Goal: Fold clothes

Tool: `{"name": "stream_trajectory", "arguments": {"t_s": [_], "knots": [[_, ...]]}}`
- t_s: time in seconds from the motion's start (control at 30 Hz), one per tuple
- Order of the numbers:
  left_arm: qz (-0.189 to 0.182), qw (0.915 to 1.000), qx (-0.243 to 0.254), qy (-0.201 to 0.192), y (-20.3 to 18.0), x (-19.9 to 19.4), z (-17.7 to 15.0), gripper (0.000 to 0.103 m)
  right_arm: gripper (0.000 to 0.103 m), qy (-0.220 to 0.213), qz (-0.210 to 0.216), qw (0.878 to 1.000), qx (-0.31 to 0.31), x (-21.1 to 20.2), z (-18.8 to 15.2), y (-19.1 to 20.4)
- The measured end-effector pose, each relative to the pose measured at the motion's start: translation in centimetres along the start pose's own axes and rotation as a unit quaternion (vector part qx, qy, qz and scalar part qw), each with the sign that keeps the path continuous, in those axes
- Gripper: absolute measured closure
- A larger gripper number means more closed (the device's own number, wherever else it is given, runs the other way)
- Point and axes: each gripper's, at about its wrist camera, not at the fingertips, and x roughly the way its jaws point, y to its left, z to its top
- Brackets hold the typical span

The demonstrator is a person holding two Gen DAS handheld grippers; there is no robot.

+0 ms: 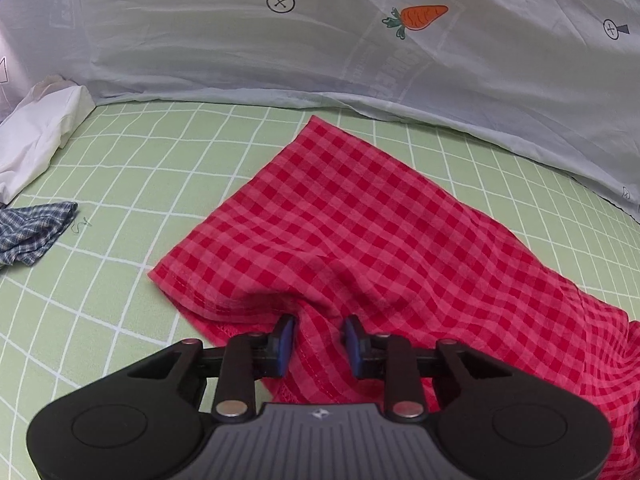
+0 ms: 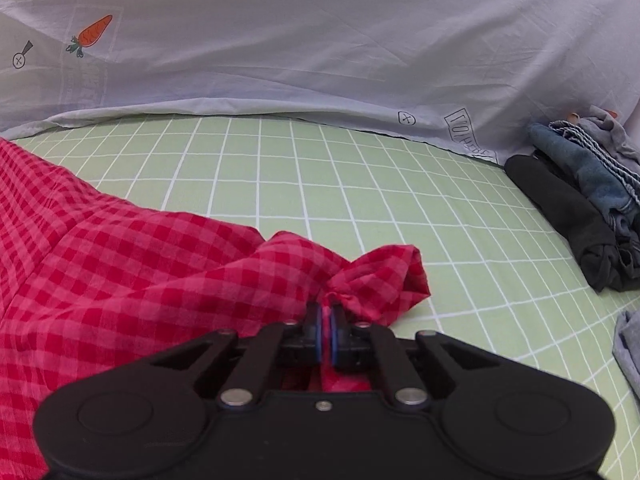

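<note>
A red checked garment lies spread on the green grid bed sheet. My left gripper is open, its blue-padded fingers either side of the garment's near hemmed edge, with cloth lying between them. In the right wrist view the same garment fills the left side. My right gripper is shut on a bunched corner of it, and the cloth puckers up just beyond the fingertips.
A pale quilt with carrot prints runs along the back in both views. A white cloth and a blue plaid cloth lie at the left. A pile of dark folded clothes sits at the right, and a grey cloth at the right edge.
</note>
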Motion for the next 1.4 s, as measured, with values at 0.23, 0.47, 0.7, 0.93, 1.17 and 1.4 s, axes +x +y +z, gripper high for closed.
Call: {"name": "stream_trajectory", "arguments": {"t_s": [0.23,0.47,0.7,0.93,1.17,1.4], "knots": [[-0.021,0.9974,-0.068,-0.014,0.8,-0.4,1.8,0.098,0.099,0.012,0.029,0.998,0.053,2.7,4.0,-1.3],[-0.028,0.9956,-0.073,-0.051,3.4,-7.8,-1.0,0.099,0.099,-0.034,0.049,0.993,0.102,-5.2,2.1,-5.3],[-0.022,0.9947,-0.089,-0.047,5.8,-14.0,-8.0,0.099,0.099,-0.038,0.075,0.989,0.118,-12.8,-3.5,-6.8],[0.007,0.9938,-0.111,0.002,8.6,-17.1,-14.6,0.098,0.099,0.009,0.094,0.988,0.118,-15.6,-8.6,-7.3],[0.037,0.9874,-0.153,0.019,11.6,-19.1,-16.9,0.081,0.067,0.033,0.074,0.989,0.122,-16.5,-10.3,-7.9],[0.061,0.9906,-0.113,-0.048,12.3,-21.1,-13.1,0.051,0.055,0.010,0.105,0.987,0.121,-15.6,-7.2,-6.5]]}}
